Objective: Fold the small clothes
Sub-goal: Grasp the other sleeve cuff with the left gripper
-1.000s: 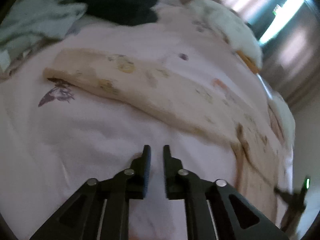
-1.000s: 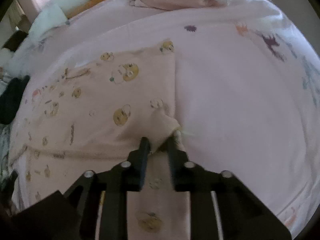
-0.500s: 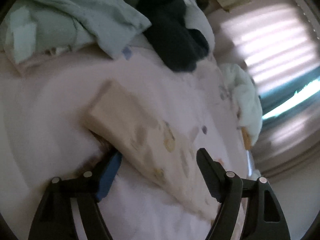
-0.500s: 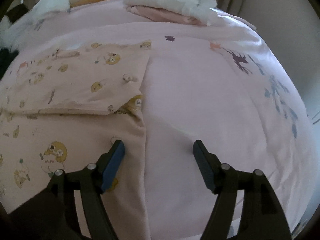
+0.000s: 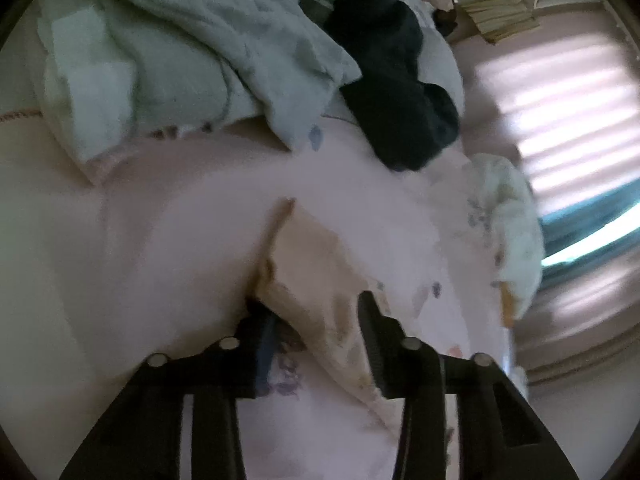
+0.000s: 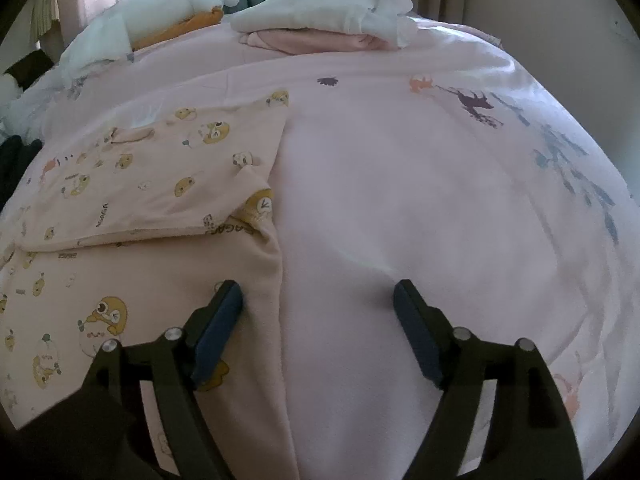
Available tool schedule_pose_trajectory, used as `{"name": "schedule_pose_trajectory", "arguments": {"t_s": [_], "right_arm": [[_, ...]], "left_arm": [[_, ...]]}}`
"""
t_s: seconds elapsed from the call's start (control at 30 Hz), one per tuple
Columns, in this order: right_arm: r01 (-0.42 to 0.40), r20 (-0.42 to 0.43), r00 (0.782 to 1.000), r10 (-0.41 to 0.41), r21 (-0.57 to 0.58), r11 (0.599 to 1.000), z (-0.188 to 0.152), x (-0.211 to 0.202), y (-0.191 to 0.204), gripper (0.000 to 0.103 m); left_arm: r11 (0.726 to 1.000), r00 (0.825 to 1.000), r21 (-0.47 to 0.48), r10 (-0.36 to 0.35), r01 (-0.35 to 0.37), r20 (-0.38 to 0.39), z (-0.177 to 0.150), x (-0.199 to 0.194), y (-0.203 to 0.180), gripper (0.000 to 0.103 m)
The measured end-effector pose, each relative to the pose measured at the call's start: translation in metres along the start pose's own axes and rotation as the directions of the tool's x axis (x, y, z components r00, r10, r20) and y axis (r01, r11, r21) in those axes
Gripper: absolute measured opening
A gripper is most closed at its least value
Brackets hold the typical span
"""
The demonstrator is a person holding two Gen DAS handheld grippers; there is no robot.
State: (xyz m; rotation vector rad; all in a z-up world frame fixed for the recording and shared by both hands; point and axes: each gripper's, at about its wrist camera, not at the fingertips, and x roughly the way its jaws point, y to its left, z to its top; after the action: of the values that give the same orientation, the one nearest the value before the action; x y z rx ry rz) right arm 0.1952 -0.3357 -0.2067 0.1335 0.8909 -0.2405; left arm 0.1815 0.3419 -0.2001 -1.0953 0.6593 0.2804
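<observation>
A small cream garment [image 6: 132, 184] printed with yellow cartoon bears lies on the pink bed sheet [image 6: 400, 184], one part folded over the other. My right gripper [image 6: 318, 296] is open, its left finger over the garment's right edge, its right finger over bare sheet. In the left wrist view the garment's folded end [image 5: 316, 264] lies between the fingers of my left gripper [image 5: 312, 312], which is open. Its left finger sits low at the fabric's edge, partly hidden under it.
A pale green blanket [image 5: 192, 56] and a dark garment [image 5: 396, 92] lie at the far side. A white and orange bundle [image 5: 512, 232] lies at the right. Folded white and pink clothes [image 6: 328, 20] sit at the bed's far end.
Both grippers have opened. The right one let go of the garment's folded corner and drew back. The left one swung to the garment's end and now straddles it.
</observation>
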Motion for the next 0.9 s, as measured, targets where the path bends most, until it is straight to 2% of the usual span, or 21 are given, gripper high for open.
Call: {"name": "schedule_pose_trajectory", "arguments": {"t_s": [0.1,0.17,0.27,0.37,0.47,0.57,0.7,0.8,0.9], "right_arm": [[-0.006,0.004,1.000,0.006,0.005,1.000,-0.002,-0.002,0.001,0.079],[-0.003,0.003,1.000,0.003,0.003,1.000,-0.002,-0.001,0.001,0.079],[-0.002,0.005,1.000,0.002,0.001,1.000,-0.003,-0.002,0.001,0.079],[-0.017,0.006,1.000,0.017,0.014,1.000,-0.003,-0.002,-0.001,0.079],[-0.010,0.004,1.000,0.010,0.009,1.000,-0.002,-0.001,0.001,0.079],[-0.002,0.000,1.000,0.002,0.004,1.000,0.000,-0.003,0.003,0.080],[-0.093,0.019,0.996,0.092,0.040,0.995,0.013,-0.005,0.001,0.079],[0.005,-0.033,0.999,-0.006,-0.016,1.000,0.025,0.016,0.013,0.080],[0.000,-0.007,1.000,0.000,-0.046,0.999,0.026,0.020,0.018,0.079]], "left_arm": [[1.000,1.000,-0.011,0.023,-0.023,0.002,-0.003,0.002,0.001,0.031],[0.996,0.996,0.028,0.089,-0.089,-0.002,-0.005,0.007,-0.005,0.019],[0.984,0.987,0.069,0.163,-0.164,0.013,-0.006,0.010,-0.017,0.014],[0.974,0.983,0.131,0.183,-0.184,0.016,-0.010,0.009,-0.030,0.007],[0.964,0.983,0.193,0.182,-0.184,0.028,-0.015,0.005,-0.049,0.007],[0.958,0.986,0.237,0.161,-0.164,0.030,-0.020,0.003,-0.064,0.007],[0.946,0.994,0.306,0.109,-0.109,0.018,-0.029,-0.001,-0.095,0.007],[0.931,0.997,0.358,0.075,-0.071,0.002,-0.040,0.000,-0.117,0.007],[0.922,1.000,0.387,0.006,0.004,-0.027,-0.053,-0.001,-0.135,0.007]]}}
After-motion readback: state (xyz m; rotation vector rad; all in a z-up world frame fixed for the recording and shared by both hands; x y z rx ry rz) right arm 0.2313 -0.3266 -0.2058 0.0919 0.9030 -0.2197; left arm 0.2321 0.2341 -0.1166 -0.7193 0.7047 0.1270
